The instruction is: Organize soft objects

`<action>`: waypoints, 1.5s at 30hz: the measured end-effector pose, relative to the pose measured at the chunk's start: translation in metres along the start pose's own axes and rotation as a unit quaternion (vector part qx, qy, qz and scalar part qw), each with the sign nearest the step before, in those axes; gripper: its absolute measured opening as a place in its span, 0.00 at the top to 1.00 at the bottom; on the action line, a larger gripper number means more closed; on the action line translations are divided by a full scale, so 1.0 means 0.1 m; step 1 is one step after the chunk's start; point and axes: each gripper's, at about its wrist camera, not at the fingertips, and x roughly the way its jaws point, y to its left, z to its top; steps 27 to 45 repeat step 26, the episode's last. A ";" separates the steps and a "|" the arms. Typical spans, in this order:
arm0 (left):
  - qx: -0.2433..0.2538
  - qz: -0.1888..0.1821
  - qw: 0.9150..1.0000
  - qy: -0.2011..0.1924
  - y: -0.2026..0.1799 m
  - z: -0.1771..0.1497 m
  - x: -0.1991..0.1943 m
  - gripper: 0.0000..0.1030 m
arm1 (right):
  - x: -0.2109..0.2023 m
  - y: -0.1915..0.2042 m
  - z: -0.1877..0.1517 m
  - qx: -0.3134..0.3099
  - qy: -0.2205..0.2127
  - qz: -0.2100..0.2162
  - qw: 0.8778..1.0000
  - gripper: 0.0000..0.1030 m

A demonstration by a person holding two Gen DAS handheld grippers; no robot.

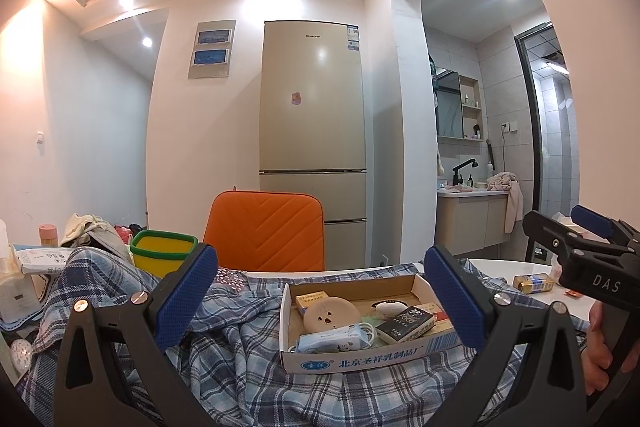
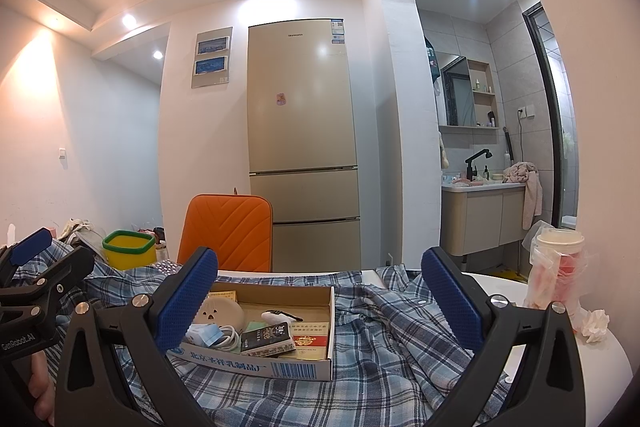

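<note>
A blue plaid shirt (image 1: 240, 359) lies crumpled over the white table; it also shows in the right wrist view (image 2: 392, 351). A shallow cardboard box (image 1: 404, 285) with small packs, a cable and a round beige pad sits on top of the shirt, seen also from the right (image 2: 256, 367). My left gripper (image 1: 320, 303) is open and empty, hovering above the shirt in front of the box. My right gripper (image 2: 320, 303) is open and empty, above the shirt, with the box at its left finger. Each gripper shows at the edge of the other's view.
A yellow tub with a green rim (image 1: 162, 251) and an orange chair back (image 1: 266, 227) stand behind the table. A plastic-wrapped cup (image 2: 554, 271) and a crumpled tissue (image 2: 594, 323) sit at the right. A small can (image 1: 532, 283) lies on the table. Clutter is piled at the left.
</note>
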 end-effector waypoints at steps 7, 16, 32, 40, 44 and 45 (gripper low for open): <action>0.000 0.000 1.000 0.001 0.00 0.00 0.01 0.00 | 0.00 0.00 0.00 0.000 0.000 0.000 1.000 0.00; -0.002 0.002 1.000 0.006 0.00 -0.02 0.03 0.00 | 0.00 0.00 0.00 0.000 0.000 0.000 1.000 0.00; -0.001 0.002 1.000 0.006 0.00 -0.02 0.03 0.00 | -0.01 -0.01 -0.01 -0.001 -0.001 -0.001 1.000 0.00; -0.001 0.002 1.000 0.006 0.00 -0.02 0.03 0.00 | -0.01 -0.01 -0.01 -0.001 -0.001 -0.001 1.000 0.00; -0.001 0.002 1.000 0.006 0.00 -0.02 0.03 0.00 | -0.01 -0.01 -0.01 -0.001 -0.001 -0.001 1.000 0.00; -0.001 0.002 1.000 0.006 0.00 -0.02 0.03 0.00 | -0.01 -0.01 -0.01 -0.001 -0.001 -0.001 1.000 0.00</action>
